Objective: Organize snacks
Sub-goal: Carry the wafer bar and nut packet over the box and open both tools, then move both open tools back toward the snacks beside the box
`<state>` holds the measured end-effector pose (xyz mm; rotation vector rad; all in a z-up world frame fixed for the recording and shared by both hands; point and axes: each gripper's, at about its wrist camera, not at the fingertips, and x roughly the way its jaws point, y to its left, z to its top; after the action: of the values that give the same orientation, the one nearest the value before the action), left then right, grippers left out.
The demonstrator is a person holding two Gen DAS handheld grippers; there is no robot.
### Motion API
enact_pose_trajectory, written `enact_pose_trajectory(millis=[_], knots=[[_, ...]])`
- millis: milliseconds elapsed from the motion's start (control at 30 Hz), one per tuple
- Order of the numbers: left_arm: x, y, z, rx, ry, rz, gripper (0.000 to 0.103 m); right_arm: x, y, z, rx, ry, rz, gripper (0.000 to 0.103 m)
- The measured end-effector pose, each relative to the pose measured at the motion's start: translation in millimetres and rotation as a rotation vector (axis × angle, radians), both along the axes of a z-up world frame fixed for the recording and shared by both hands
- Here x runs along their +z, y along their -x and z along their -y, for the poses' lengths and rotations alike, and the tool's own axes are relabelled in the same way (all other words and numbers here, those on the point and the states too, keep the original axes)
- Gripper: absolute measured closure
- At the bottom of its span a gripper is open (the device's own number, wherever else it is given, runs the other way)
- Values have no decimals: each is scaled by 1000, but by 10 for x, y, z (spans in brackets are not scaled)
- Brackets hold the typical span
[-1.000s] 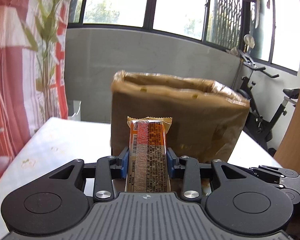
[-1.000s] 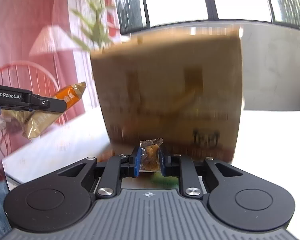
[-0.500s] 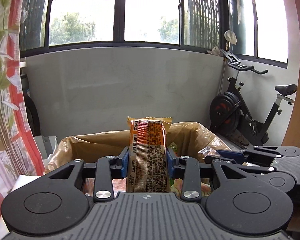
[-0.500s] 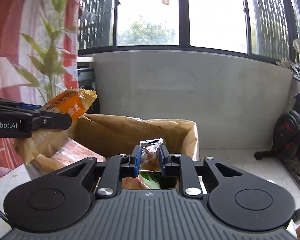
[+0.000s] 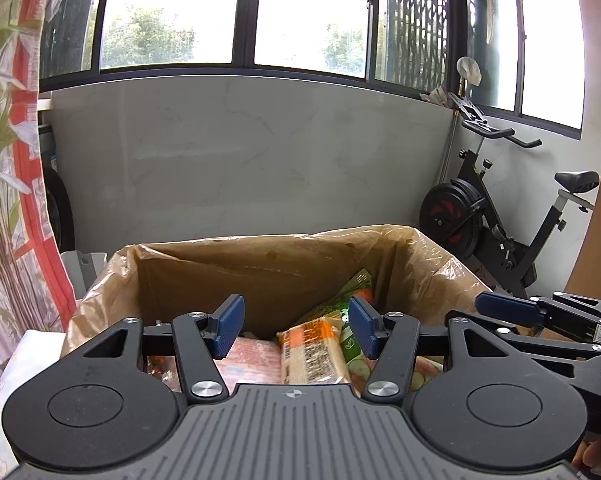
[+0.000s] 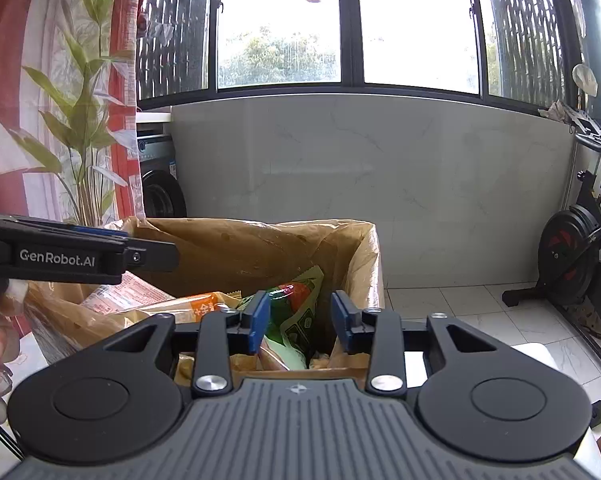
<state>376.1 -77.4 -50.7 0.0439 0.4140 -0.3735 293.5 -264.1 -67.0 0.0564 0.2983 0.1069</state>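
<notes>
While lying in box (image 5: 204, 272), orange bar (image 5: 312, 350) long axis fwd, slightly tilted.

My right gripper (image 6: 298, 322) jaws just opened, empty, over lined box (image 6: 370, 256); green packet (image 6: 296, 320) below inside.

A: Rear wall (image 5: 240, 168): pale marble-look panel under black-framed windows (image 6: 284, 24); bright daylight. Left: red patterned curtain (image 6: 4, 80).

B: Right corner: black exercise bike (image 5: 496, 216). Floor (image 6: 460, 300): light tiles. Washing machine (image 6: 158, 184) beside curtain.
</notes>
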Motion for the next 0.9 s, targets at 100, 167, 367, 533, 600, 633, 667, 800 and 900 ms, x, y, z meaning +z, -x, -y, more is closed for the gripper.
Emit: enact_pose_trajectory(millis=[100,167,367,533,600,633,667,800,900], knots=[[31,180,-201,8,12,16,43,-25,271,5,22,-58,75,63],[44,314,-334,5,22,27,43,-61,449,-20,28,-74,122,60],[-9,801,-800,28,42,42,43,-239,854,-131,28,-95,179,59],[-200,1051,-1078,76,83,-15,43,-484,1085,-150,19,-170,169,59],[-301,1097,-1118,88,82,-37,43,-599,1080,-189,25,-161,109,57],[-370,1101,-1136,94,81,-56,43,-649,1067,-206,25,-155,81,57],[-435,1096,-1146,103,82,-76,43,-702,1053,-218,25,-155,55,57],[-674,1047,-1227,145,94,-143,44,-911,893,-274,42,-161,-78,57],[-797,1021,-1278,169,96,-175,45,-1064,690,-321,89,-181,-199,51]])
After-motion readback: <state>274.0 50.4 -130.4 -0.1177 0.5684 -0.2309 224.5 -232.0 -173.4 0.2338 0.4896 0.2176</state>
